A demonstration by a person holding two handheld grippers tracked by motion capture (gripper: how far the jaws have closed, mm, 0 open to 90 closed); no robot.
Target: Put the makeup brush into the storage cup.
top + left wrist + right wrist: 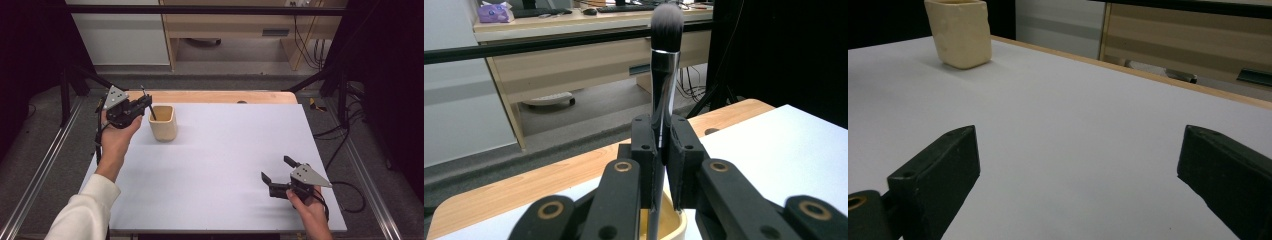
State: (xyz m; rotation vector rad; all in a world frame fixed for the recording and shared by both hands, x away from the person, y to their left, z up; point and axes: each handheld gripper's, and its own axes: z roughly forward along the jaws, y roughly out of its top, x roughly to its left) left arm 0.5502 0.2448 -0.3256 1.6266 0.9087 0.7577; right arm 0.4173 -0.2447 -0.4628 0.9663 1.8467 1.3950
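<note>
Near the far left corner of the tabletop (215, 165), the left gripper (145, 102) has its jaws pinched tight on a makeup brush (664, 75), gripping the dark handle just below the shiny ferrule. The brush stands upright, bristles up, and its lower end dips into the cream-coloured cup (163, 122) that sits just beside the gripper. How deep the handle already reaches into the cup is hard to judge, since the jaws hide the cup's inside in the left gripper view. The right gripper (280, 175) rests near the tabletop's near right corner, well apart from the cup, with its jaws spread wide and nothing between them.

The step in hand looks like standing the brush in the cup. To do it well, keep the handle clear of the cup's rim, centred over the opening, and lower it straight down until the end meets the bottom. Only then ease the jaws apart, slowly, so the brush settles against the wall rather than tipping out. The cup looks light, so avoid nudging its side when drawing the gripper away.
</note>
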